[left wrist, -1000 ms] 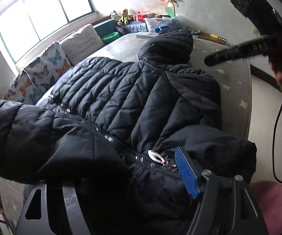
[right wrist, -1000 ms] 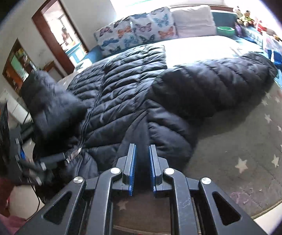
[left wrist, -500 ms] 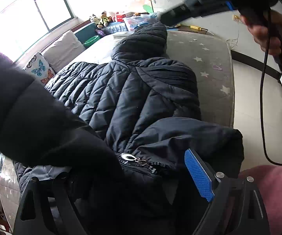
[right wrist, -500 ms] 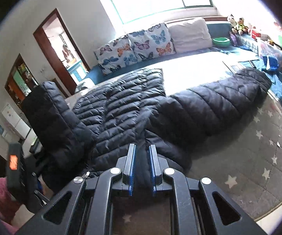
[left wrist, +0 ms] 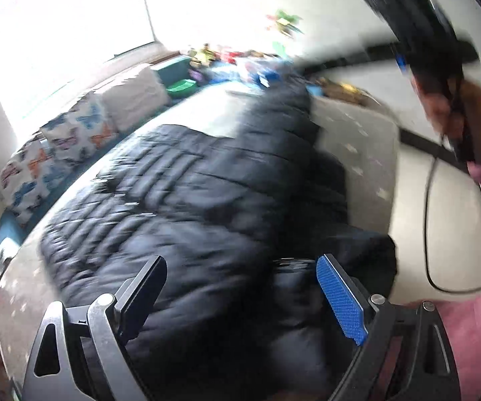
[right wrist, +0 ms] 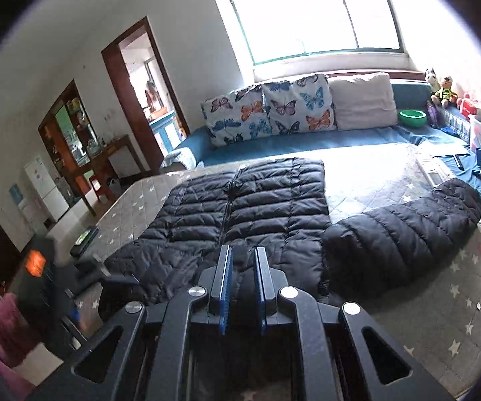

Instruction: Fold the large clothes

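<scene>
Black puffer jacket [right wrist: 247,214] lies flat on star-print mattress [right wrist: 441,304], front up, zipper down middle, one sleeve [right wrist: 407,230] stretched right. Right gripper [right wrist: 242,287] near jacket's near edge, jaws nearly closed, pinching dark fabric. Left gripper [left wrist: 240,297] above jacket, jaws wide apart, nothing held. Butterfly cushions [right wrist: 267,110] far behind.

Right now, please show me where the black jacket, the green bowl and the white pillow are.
black jacket [right wrist: 240,214], right wrist view, quilted front beside the zipper.
green bowl [right wrist: 412,117], right wrist view, its rim.
white pillow [right wrist: 362,100], right wrist view, middle of its face.
</scene>
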A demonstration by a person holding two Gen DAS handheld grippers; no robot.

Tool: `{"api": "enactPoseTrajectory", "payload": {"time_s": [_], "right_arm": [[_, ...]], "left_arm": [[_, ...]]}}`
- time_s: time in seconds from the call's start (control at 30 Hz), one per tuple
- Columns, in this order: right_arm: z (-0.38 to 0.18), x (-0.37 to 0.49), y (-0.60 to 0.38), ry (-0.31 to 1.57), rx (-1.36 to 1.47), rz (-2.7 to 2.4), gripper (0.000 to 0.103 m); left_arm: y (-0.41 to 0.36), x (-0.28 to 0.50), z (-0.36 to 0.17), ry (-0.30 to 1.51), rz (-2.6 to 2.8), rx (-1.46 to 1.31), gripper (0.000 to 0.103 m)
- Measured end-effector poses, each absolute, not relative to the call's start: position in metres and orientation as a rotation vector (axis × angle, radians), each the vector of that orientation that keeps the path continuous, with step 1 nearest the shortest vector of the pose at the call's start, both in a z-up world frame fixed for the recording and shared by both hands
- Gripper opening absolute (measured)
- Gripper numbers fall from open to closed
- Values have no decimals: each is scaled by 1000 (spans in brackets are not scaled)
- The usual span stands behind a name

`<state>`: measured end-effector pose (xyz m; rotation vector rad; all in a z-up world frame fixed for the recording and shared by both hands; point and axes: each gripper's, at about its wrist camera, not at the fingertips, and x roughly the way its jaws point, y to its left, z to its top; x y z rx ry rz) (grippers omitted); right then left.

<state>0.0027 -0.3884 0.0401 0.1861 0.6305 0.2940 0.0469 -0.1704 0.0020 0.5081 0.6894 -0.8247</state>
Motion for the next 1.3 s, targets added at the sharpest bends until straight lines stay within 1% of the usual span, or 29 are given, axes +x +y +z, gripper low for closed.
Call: {"api": "enactPoseTrajectory", "payload": {"time_s": [0.07,0.13,0.27,0.4,0.5,0.53,0.57,0.63,0.7,0.73,0.77,0.9,0.93,0.97,1.0,1.07,1.17,1.23,1.3], "right_arm": [[29,11,-382,669,166,301,15],[19,21,-379,700,154,304,15],[-10,45,-376,766,144,308,15],[-49,69,-379,876,112,283,15],[-90,86,-389,973,177,285,2],[-94,88,-395,970,208,292,0],[-95,89,-400,971,245,309,0],[-90,90,-407,991,292,328,0],[-76,84,-408,978,253,326,0],[-70,81,-407,970,233,319,1],[-60,78,-406,955,206,314,5],[-29,71,-405,885,129,289,8],[-25,72,-405,875,118,295,12],[-22,75,-402,866,104,302,19],[-19,78,-399,856,89,307,23],[-23,89,-393,857,60,320,37],[-52,112,-387,934,-17,298,38],[-77,125,-389,1014,3,296,38],[-70,119,-392,975,7,318,38]], "left_arm": [[-143,63,11,686,-741,455,98],[-115,87,9,724,-654,386,98],[-74,126,-20,866,-550,284,98],[-45,144,-55,970,-497,205,97],[-29,152,-69,995,-506,126,98],[-26,154,-72,1000,-503,122,100],[-25,156,-76,1008,-495,127,103],[-25,159,-80,1035,-478,123,103],[-25,158,-76,1036,-472,130,103],[-26,157,-73,1034,-462,143,103],[-27,155,-68,1034,-455,154,103],[-43,148,-37,1000,-452,212,103],[-47,145,-27,982,-454,229,103],[-51,141,-16,958,-459,245,103],[-56,138,-5,936,-466,256,103],[-68,137,11,904,-482,266,103],[-92,138,32,875,-542,256,103],[-112,139,38,874,-581,259,103],[-135,139,38,873,-615,277,103]]}}
